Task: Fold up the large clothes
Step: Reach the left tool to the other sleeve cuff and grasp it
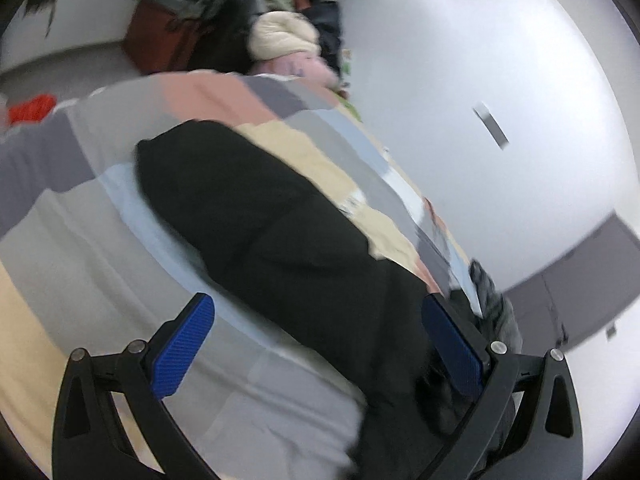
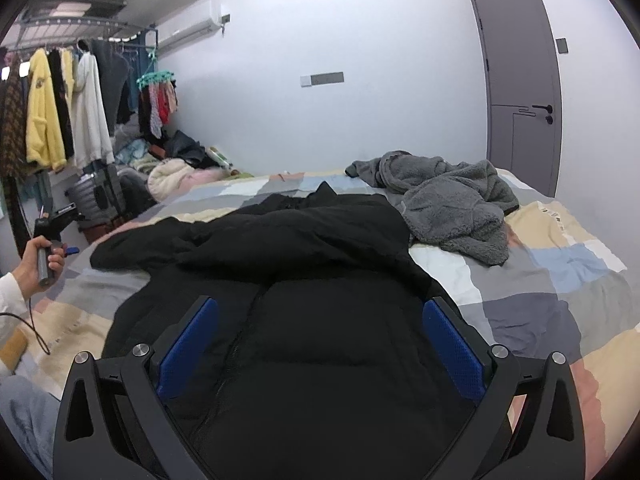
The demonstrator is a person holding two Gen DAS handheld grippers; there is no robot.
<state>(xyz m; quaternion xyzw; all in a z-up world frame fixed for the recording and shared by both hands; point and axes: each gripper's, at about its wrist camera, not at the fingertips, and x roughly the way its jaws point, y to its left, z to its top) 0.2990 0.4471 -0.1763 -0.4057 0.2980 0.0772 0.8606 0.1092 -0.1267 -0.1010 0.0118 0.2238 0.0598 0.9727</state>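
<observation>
A black puffer jacket (image 2: pixel 304 280) lies spread on the patchwork bedspread (image 2: pixel 560 280), zipper side up, its sleeve reaching left. My right gripper (image 2: pixel 320 308) is open and empty, just above the jacket's lower body. In the blurred left wrist view the jacket's black sleeve (image 1: pixel 260 220) runs diagonally across the bed. My left gripper (image 1: pixel 318 304) is open and empty above it. The left gripper also shows in the right wrist view (image 2: pixel 50 236), held in a hand off the bed's left edge.
A grey fleece garment (image 2: pixel 448 196) lies crumpled on the bed beyond the jacket, at right. A clothes rack (image 2: pixel 60 112) with hanging garments and a heap of clothes (image 2: pixel 172 168) stand far left. A grey door (image 2: pixel 520 80) is at the right.
</observation>
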